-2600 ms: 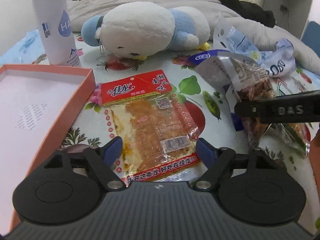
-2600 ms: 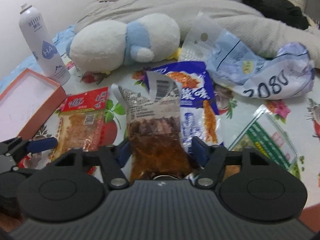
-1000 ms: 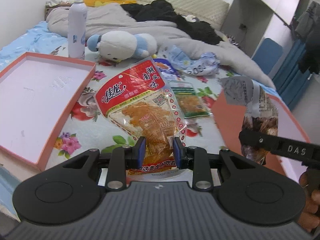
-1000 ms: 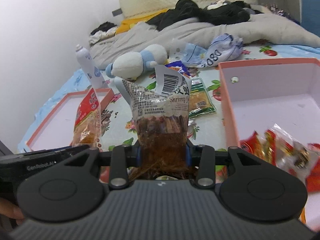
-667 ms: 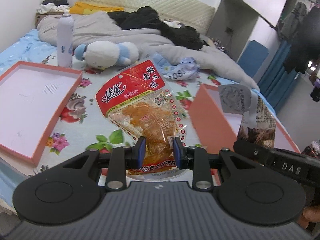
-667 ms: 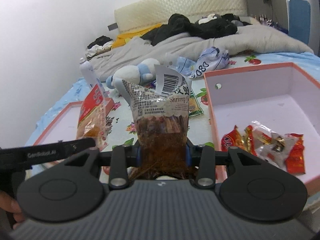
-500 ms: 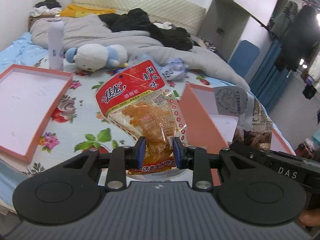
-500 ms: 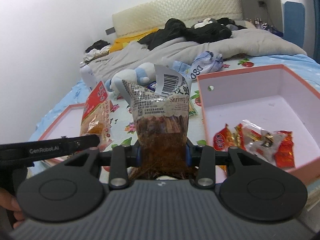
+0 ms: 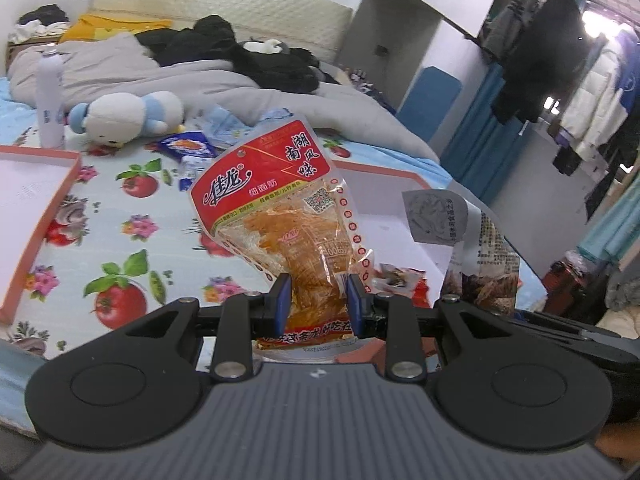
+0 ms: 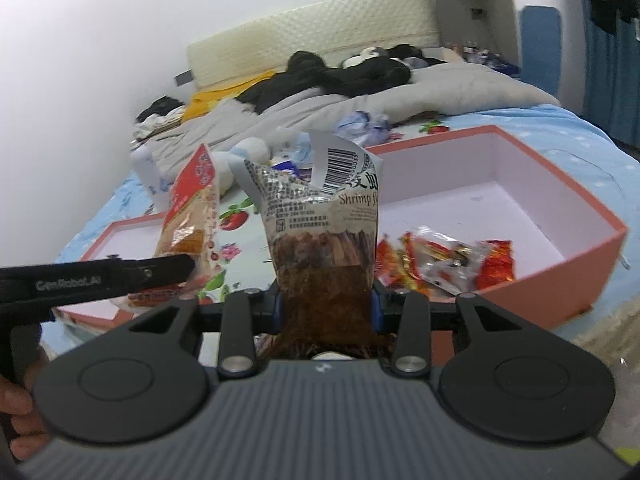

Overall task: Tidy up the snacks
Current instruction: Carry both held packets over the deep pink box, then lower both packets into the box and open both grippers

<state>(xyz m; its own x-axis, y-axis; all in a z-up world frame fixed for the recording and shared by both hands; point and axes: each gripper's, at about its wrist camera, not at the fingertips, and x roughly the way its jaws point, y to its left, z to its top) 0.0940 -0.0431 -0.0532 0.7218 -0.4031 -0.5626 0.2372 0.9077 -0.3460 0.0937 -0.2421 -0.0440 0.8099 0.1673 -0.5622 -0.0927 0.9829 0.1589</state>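
Note:
My left gripper is shut on a red-topped packet of orange spicy strips, held up in the air. My right gripper is shut on a clear shrimp snack bag full of brown pieces; this shrimp snack bag also shows at the right of the left wrist view. The red packet and the left gripper's arm appear at the left of the right wrist view. An orange box with a pale inside lies ahead to the right, holding several small red wrapped snacks.
The box's shallow orange lid lies at the left on a flowered bed cover. A plush toy, a white spray bottle, a blue snack bag and crumpled plastic lie farther back. Grey bedding covers the rear.
Both grippers have lifted and swung to the right with their packets. The deep orange box with red snacks has come closer under them, and the lid has slid toward the left edge.

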